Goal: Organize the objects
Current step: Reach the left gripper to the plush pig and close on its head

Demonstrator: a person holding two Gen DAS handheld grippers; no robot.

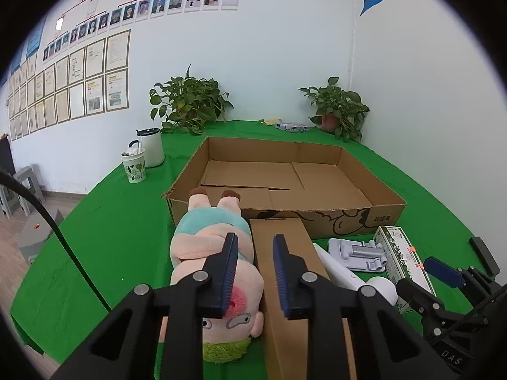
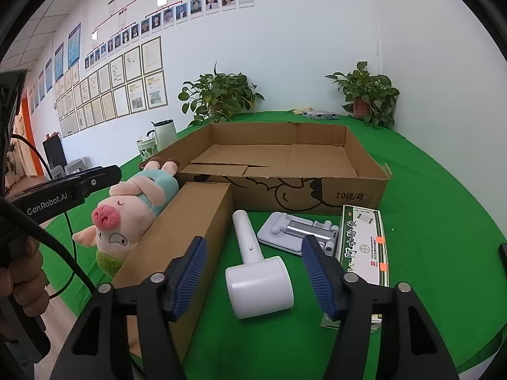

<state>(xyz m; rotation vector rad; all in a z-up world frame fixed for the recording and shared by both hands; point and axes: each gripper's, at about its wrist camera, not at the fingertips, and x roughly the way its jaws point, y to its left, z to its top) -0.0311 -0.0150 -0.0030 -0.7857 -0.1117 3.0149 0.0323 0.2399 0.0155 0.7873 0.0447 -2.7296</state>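
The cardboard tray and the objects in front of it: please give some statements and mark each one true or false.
1. The cardboard tray holds the plush pig. False: the pig lies on the green cloth outside it.
2. The long brown box lies beside the pig. True.
3. The right gripper is shut on the white handheld device. False: it is open, holding nothing.
4. The left gripper is open. True.
5. Two potted plants stand behind the tray. True.
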